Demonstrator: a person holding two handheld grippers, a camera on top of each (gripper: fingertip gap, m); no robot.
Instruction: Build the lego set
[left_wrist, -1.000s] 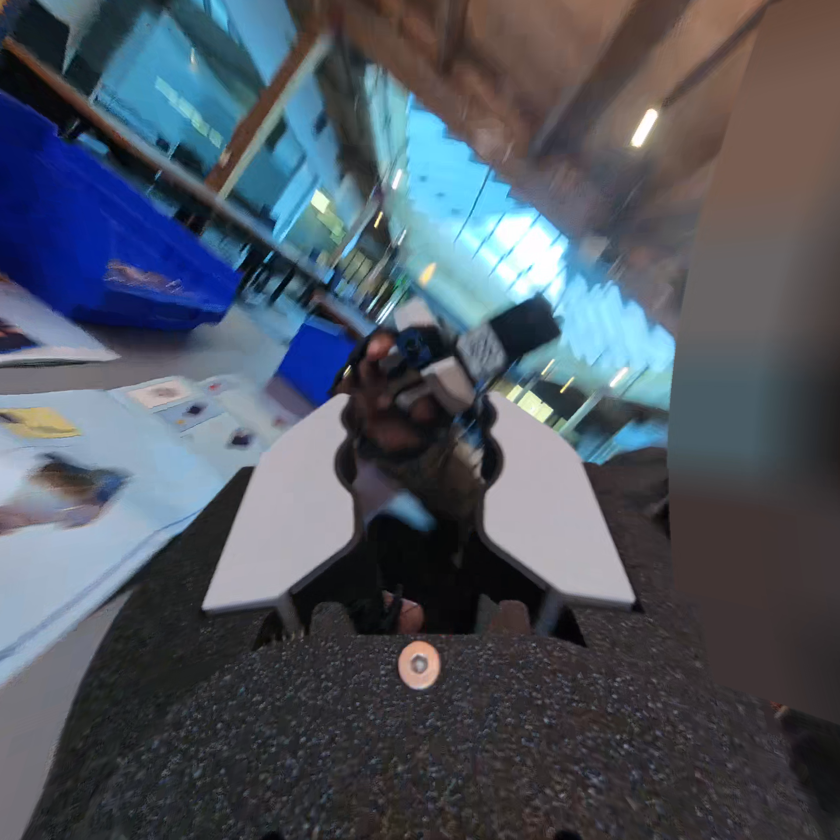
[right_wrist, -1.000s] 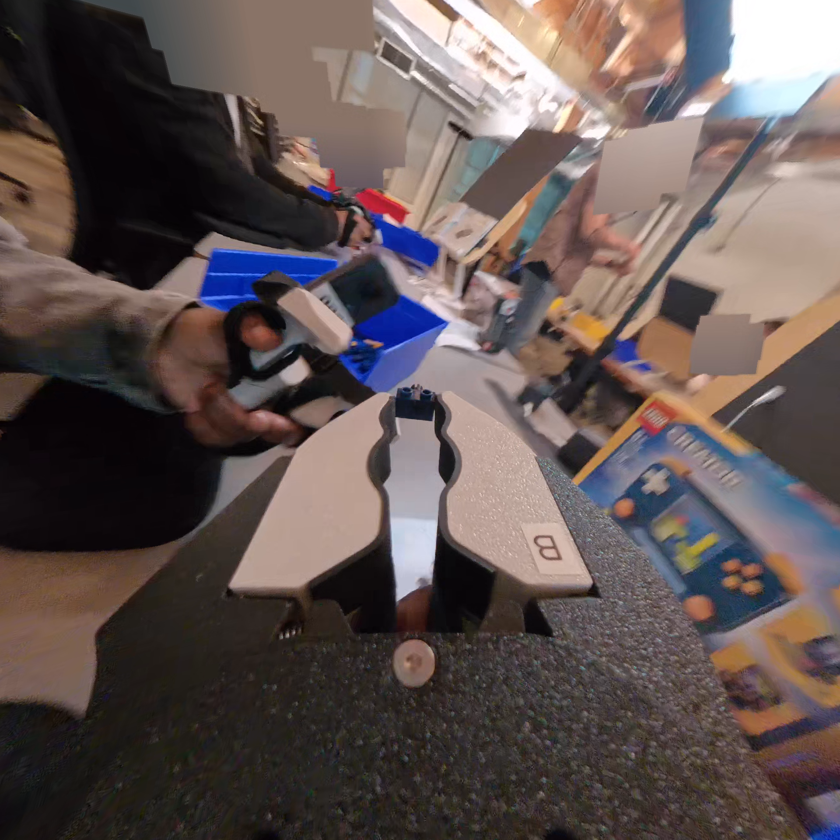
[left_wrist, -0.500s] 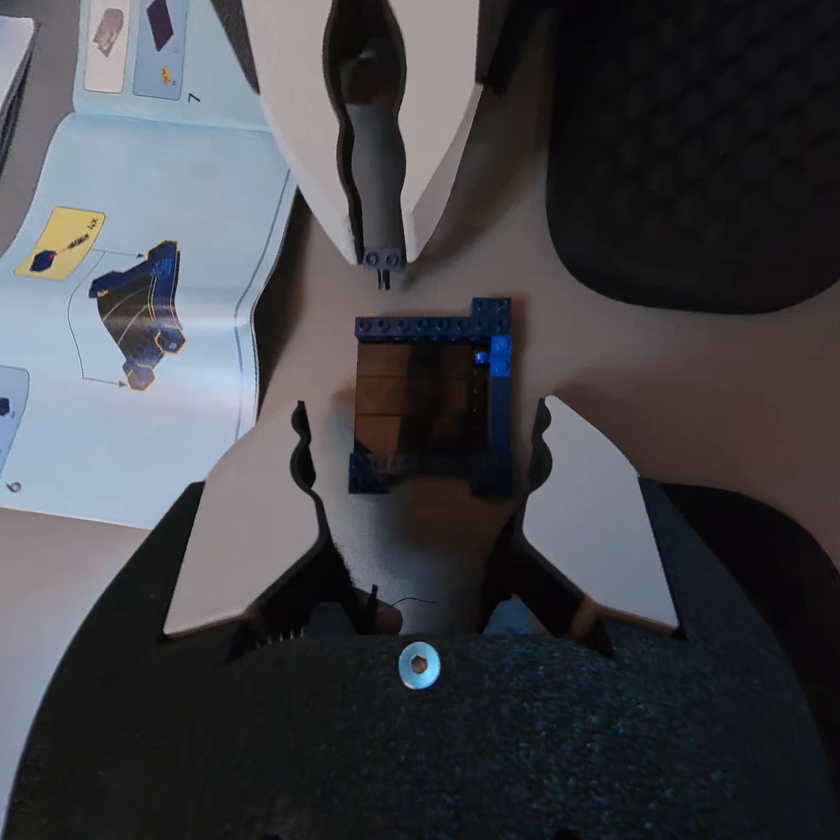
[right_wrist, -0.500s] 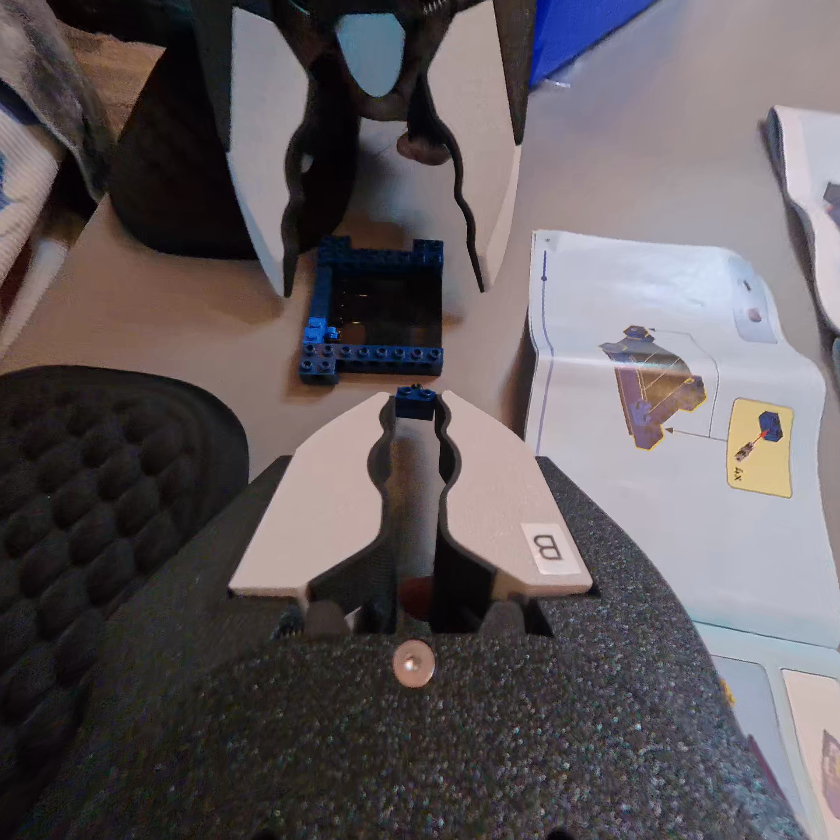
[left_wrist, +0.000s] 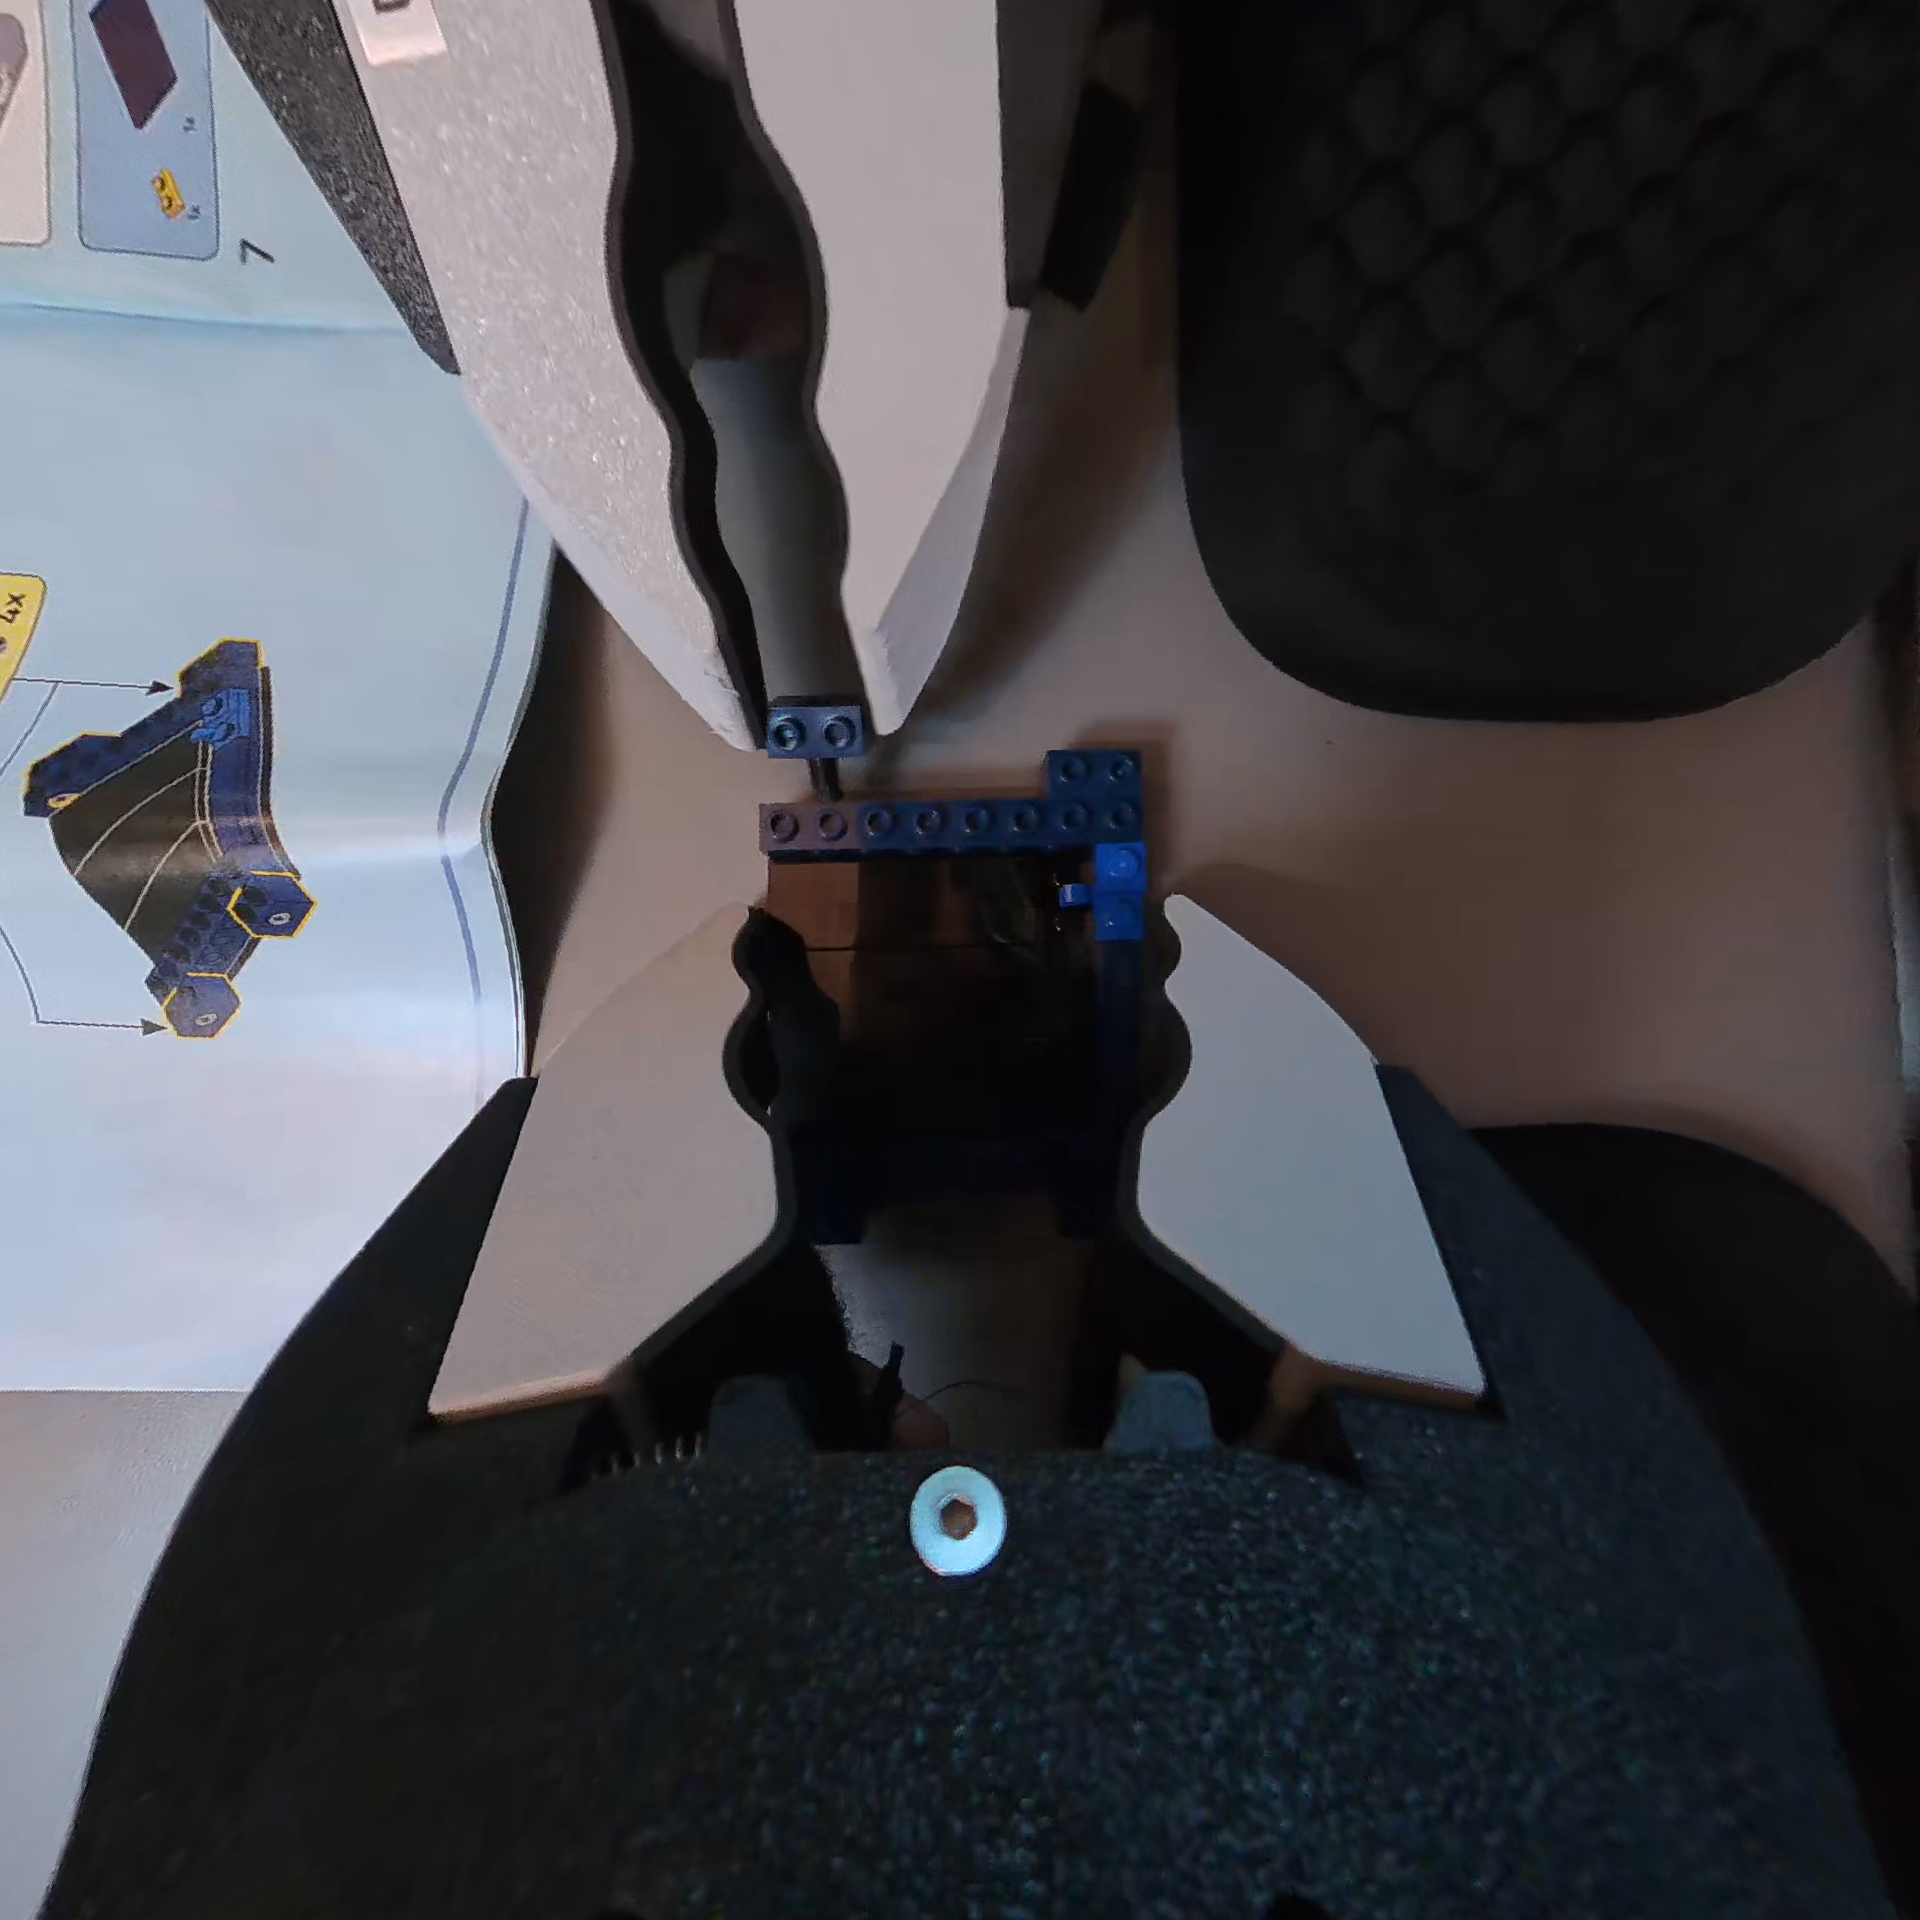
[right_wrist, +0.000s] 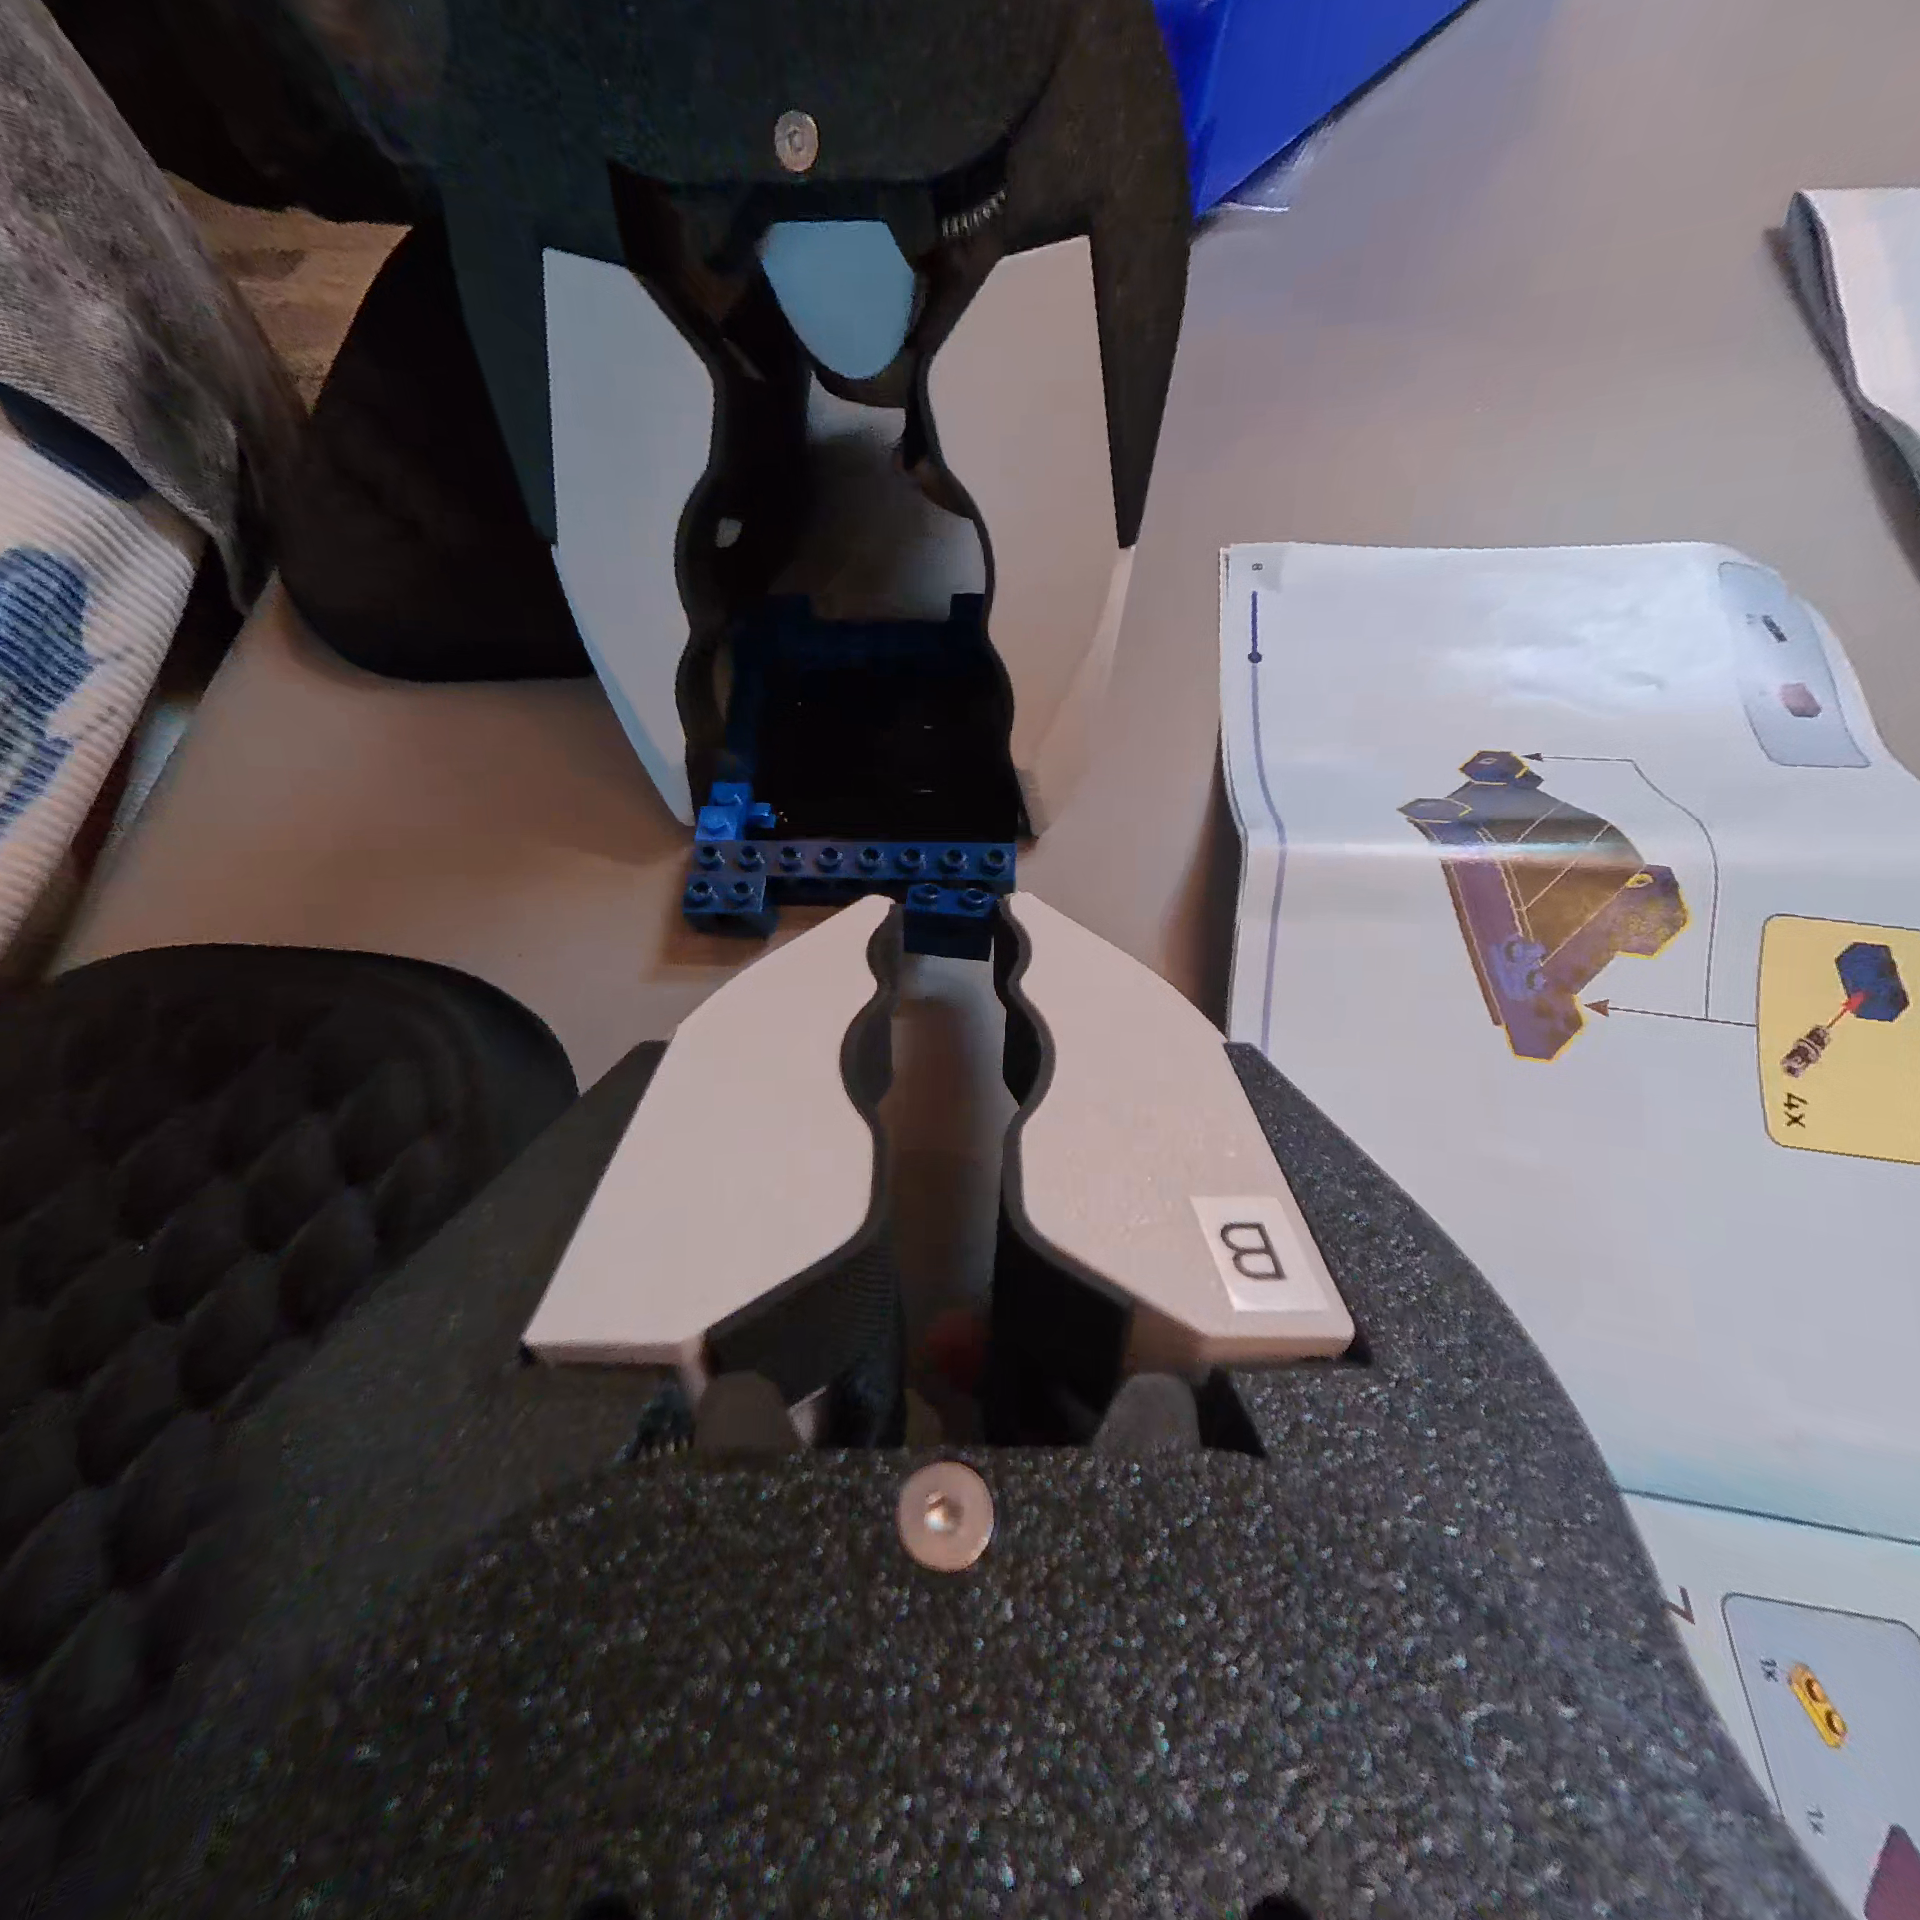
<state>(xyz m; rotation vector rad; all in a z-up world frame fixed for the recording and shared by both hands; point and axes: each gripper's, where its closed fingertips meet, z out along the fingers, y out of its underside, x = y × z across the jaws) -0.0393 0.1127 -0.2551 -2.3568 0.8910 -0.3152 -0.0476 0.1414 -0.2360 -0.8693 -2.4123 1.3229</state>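
A brick assembly (left_wrist: 977, 821) lies on the tan table (left_wrist: 1507, 883): a dark plate with blue stud rows along three sides. My left gripper (left_wrist: 961, 914) straddles it, with both pads against its sides. The right wrist view shows the left gripper (right_wrist: 862, 810) from the front, its fingers hugging the assembly (right_wrist: 873, 857). My right gripper (right_wrist: 945, 914) is shut on a small dark blue two-stud brick (right_wrist: 951, 920). A short pin on this brick (left_wrist: 816, 727) points at one end of the assembly's near stud row, almost touching it.
An open instruction booklet (left_wrist: 260, 831) lies beside the assembly and also shows in the right wrist view (right_wrist: 1507, 935). A black dimpled pad (left_wrist: 1538, 364) lies on the other side. A blue bin (right_wrist: 1299, 83) and a person's sleeve (right_wrist: 83, 364) are at the far edges. The grippers are tip to tip, or close to it.
Both grippers came down from mid-air to the table. My left jaws opened wide, then closed in on the assembly's sides. My right gripper kept its brick and brought it up to the stud row.
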